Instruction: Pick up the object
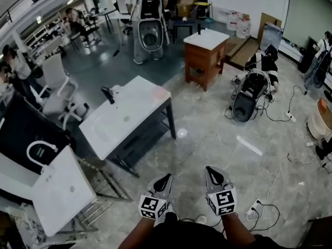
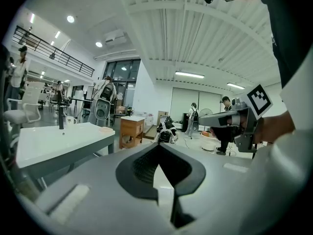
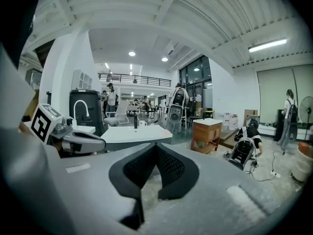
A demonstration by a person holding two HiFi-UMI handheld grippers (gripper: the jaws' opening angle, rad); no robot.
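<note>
A white sink table [image 1: 140,108] stands ahead and to the left, with a black faucet [image 1: 108,94] and a small pinkish object [image 1: 161,93] on its far right corner. That object also shows on the table edge in the left gripper view [image 2: 105,129]. Both grippers hang low over the floor, well short of the table. My left gripper [image 1: 167,177] is shut and empty, its tips meeting [image 2: 159,146]. My right gripper [image 1: 210,170] is beside it, also shut with nothing between its jaws [image 3: 156,145].
A wooden cabinet with a white top [image 1: 206,53] stands beyond the table. A black machine [image 1: 249,95] lies on the floor to the right, with cables [image 1: 270,201] trailing near my right side. A second white sink top [image 1: 62,191] and a white chair [image 1: 57,84] are at the left.
</note>
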